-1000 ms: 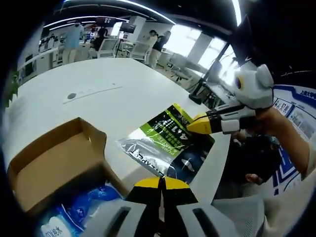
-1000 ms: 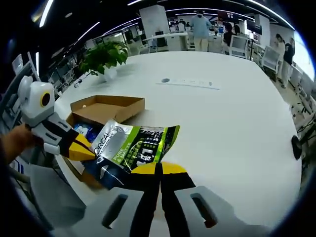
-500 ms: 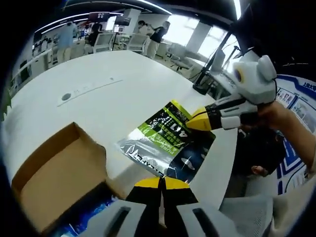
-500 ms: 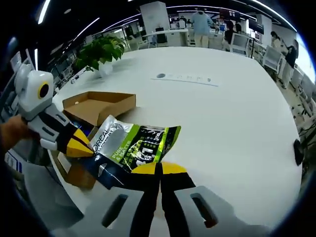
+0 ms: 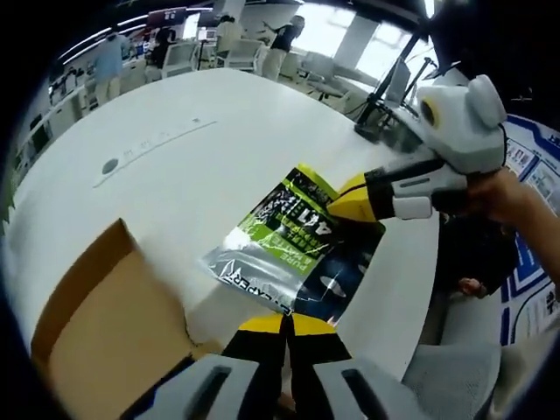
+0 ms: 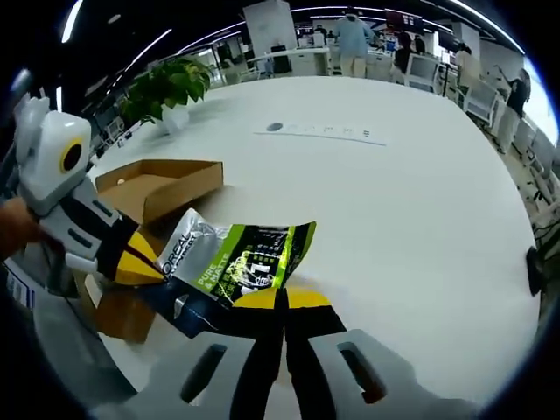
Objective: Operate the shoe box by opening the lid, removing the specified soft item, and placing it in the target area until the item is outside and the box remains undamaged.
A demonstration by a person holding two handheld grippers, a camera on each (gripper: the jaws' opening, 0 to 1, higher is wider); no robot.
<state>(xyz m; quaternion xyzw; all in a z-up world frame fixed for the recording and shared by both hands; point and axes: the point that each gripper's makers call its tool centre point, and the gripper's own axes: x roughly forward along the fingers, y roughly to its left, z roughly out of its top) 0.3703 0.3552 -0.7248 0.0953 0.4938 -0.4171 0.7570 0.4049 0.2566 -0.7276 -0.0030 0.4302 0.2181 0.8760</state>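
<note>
A glossy green-and-black soft pouch [image 5: 293, 249], already out of the open brown cardboard shoe box [image 6: 144, 197] at frame left, is pinched at opposite edges by the closed left tool [image 5: 284, 322] and right tool [image 6: 282, 297] over the white desk [image 6: 420, 192]; lowering and release are judged next.

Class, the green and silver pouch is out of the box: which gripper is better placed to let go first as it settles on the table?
Probably the left gripper: it pinches the pouch nearest the shoe box, while the right gripper holds the far edge over the white table.
</note>
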